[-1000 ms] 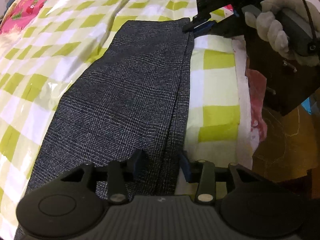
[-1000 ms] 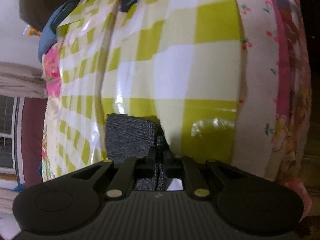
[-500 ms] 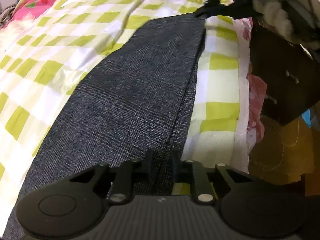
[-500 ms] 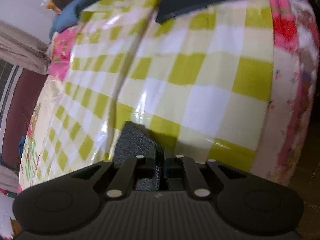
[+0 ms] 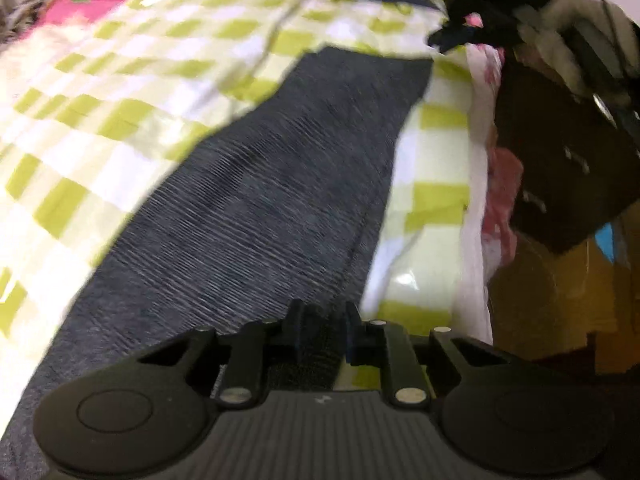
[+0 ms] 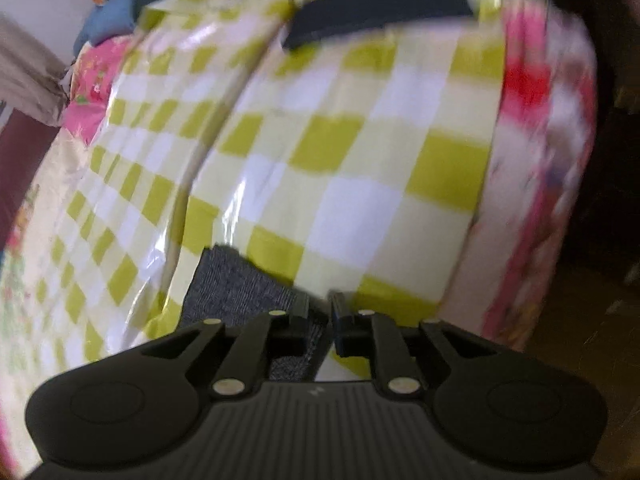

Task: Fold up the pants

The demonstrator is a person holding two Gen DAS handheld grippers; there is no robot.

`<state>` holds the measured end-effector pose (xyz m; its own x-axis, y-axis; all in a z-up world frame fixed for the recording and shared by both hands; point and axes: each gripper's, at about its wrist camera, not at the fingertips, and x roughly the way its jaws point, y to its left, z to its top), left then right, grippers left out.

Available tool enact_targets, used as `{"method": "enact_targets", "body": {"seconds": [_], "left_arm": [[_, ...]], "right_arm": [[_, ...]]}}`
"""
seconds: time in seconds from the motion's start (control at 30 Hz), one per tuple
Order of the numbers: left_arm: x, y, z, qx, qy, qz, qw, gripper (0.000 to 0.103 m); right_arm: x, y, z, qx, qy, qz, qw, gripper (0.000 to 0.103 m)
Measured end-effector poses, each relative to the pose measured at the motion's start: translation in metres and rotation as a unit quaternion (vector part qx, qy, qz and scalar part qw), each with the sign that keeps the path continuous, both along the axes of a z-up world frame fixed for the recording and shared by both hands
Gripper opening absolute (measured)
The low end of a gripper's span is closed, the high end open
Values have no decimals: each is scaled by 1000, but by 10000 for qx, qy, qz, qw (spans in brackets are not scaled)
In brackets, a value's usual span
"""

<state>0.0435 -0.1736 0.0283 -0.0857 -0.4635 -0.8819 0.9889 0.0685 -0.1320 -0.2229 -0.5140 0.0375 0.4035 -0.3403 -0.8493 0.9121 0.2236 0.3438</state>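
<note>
Dark grey patterned pants point(image 5: 280, 184) lie stretched along the green-and-white checked sheet point(image 5: 120, 80). My left gripper point(image 5: 322, 320) is shut on the pants' right edge near the camera. My right gripper point(image 6: 318, 312) is shut on the far end of the pants point(image 6: 228, 280). It also shows in the left wrist view point(image 5: 456, 38) at the top right, held by a gloved hand, lifting that end. Both views are blurred by motion.
The bed's right edge with a white and pink floral cover point(image 5: 492, 152) drops to a brown floor point(image 5: 560, 300). A dark strap-like item point(image 6: 376, 8) lies across the sheet's far end. A blue cloth point(image 6: 116, 20) sits at the far left.
My left gripper closed on the pants' edge and rose with it. My right gripper lifted the far end up and away, and both cameras tilted.
</note>
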Motion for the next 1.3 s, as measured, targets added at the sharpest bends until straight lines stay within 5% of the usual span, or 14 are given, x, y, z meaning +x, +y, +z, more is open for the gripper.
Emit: {"method": "enact_targets", "body": {"seconds": [0.07,0.13,0.23,0.33,0.43,0.53,0.77,0.87,0.93,1.1,1.2,1.3], "left_arm": [[1,0,-5,99,39,99,9999,40],[-3,0,-25,473,82,24,9988,40],[-10,5,-28,501,86,-69,9987,40],[-1,6,-24,462,324,36,9984,40],[6,23,-13,210,76,403,9989,41],[4,43,-7,129,-287,764,9966,42],[3,74,-24,398,-472,1655,9843,43],[-4,82,-14,437,-277,1650,9849,45],[-8,90,-7,458,-362,1655,9845,45],[-9,97,-5,533,-915,1626,9810,47],[-11,100,-11,523,-978,1500,9824,48],[-12,101,-10,443,-1079,1445,9826,50]], "right_arm": [[2,17,17,-257,-51,228,9994,16],[12,33,19,-3,-266,535,9982,19],[39,58,4,560,-658,1144,9897,18],[73,79,-18,903,-234,1716,9807,19],[78,85,-32,1353,-139,1746,9752,19],[91,95,-27,1306,-144,2454,9605,19],[175,145,-45,1157,56,5094,8527,19],[181,168,-75,1897,708,5774,7909,17],[172,175,-76,1854,1003,6004,7714,17],[180,197,-41,737,989,6938,7095,22],[186,218,-41,173,1073,7451,6581,25],[183,237,-42,-358,1114,7724,6243,26]]}}
